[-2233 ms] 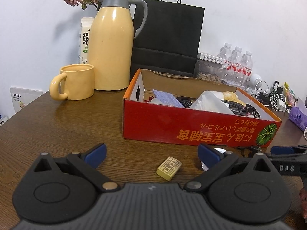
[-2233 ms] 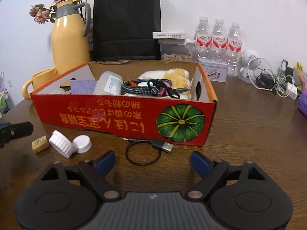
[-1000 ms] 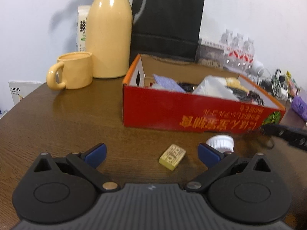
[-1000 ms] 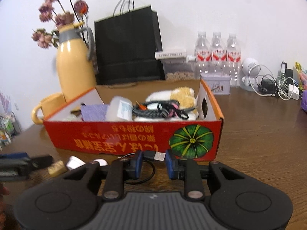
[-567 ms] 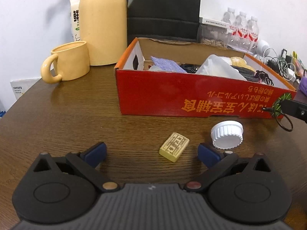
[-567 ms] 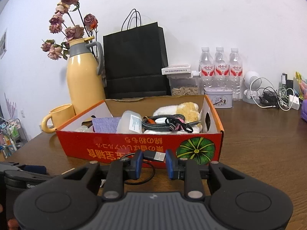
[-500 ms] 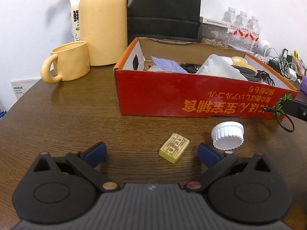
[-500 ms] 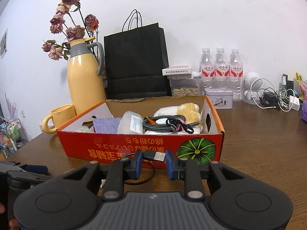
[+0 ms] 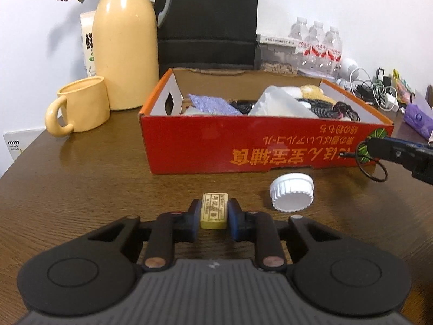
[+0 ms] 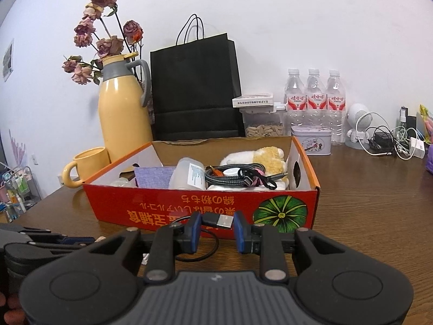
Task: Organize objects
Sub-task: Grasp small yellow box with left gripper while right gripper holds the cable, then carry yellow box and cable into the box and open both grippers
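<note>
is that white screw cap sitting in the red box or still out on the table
Out. The white screw cap lies on the wooden table in front of the red box, clear of its front wall.

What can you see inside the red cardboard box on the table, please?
Inside the red cardboard box lie a purple cloth, a translucent plastic bottle, a coiled braided cable and a white-and-yellow plush toy. These things cover the box's floor and whatever lies beneath them.

Red box (image 9: pixel 205 146) w/ orange print & green melon pic; yellow mug (image 9: pixel 81 108) & flask (image 9: pixel 125 48); black bag (image 10: pixel 194 89).
</note>
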